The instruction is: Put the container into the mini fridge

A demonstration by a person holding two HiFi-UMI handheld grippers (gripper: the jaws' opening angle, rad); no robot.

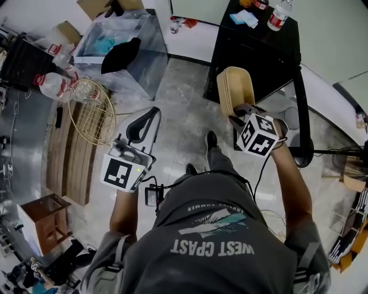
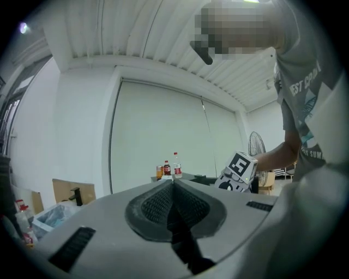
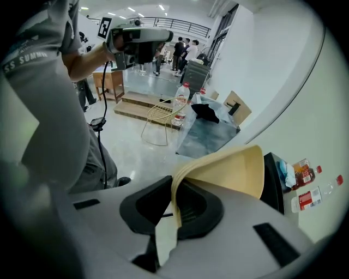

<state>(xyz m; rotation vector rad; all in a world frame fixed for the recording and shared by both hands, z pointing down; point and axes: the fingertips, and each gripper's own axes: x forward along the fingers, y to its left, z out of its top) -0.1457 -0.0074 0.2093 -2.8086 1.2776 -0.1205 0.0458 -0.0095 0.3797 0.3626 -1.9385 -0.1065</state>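
The container (image 1: 232, 90) is a beige oval tub, held on edge above the floor. My right gripper (image 1: 240, 116) is shut on its rim, just in front of the black mini fridge (image 1: 253, 54). In the right gripper view the thin beige wall of the container (image 3: 234, 170) runs between the jaws of my right gripper (image 3: 175, 195), which are clamped on it. My left gripper (image 1: 151, 113) hangs over the floor at the left, well away from the container. In its own view my left gripper (image 2: 173, 184) has its pads together with nothing between them. I cannot see the fridge door.
Bottles (image 1: 278, 14) and a blue cloth (image 1: 244, 18) lie on the fridge top. A clear plastic bin (image 1: 144, 57) stands at the back left, with a wire basket (image 1: 92, 112) and a wooden step (image 1: 72, 155) beside it. A small wooden stool (image 1: 46, 215) is at the lower left, a fan base (image 1: 305, 152) at the right.
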